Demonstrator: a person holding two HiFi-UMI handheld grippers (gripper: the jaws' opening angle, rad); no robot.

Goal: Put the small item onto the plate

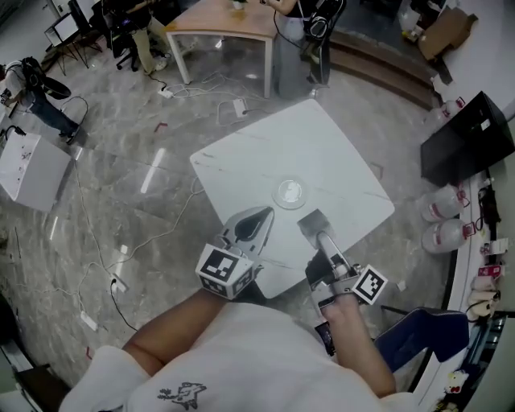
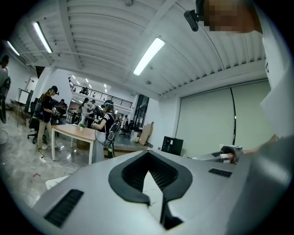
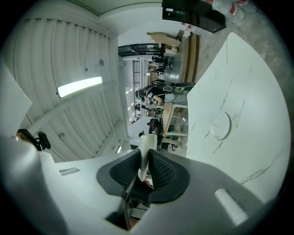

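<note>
- Two tools over a white counter [image 1: 338,153]; judging by the layout, the task is about half done: item picked up, not yet put down.
- Right tool [image 1: 312,219] is pinching the small item [image 3: 146,151], a thin pale piece that sticks out past the tips. What it is exactly, I can't tell.
- Plate [image 1: 289,193] is small, clear and round, sits near the middle of the counter, and is empty.
- Right tool's tips are just beside the plate on the person's side, not over it.
- Left to do, by my read: move the item over the plate, lower it, let go.
- Left tool [image 1: 265,214] hangs near the plate on the other side, tips drawn together with only a sliver of gap behind them and nothing in it.
- Counter is square with faint marble veining and bare except for the plate.
- Floor [image 1: 121,185] is glossy grey stone-look, with loose cables and power strips [image 1: 117,283].
- Wooden table [image 1: 225,24] is at the back with people around it.
- Black box [image 1: 467,141] and big water bottles [image 1: 441,205] are at the right, a blue chair [image 1: 418,334] near the person, and a white box [image 1: 28,169] far left.
</note>
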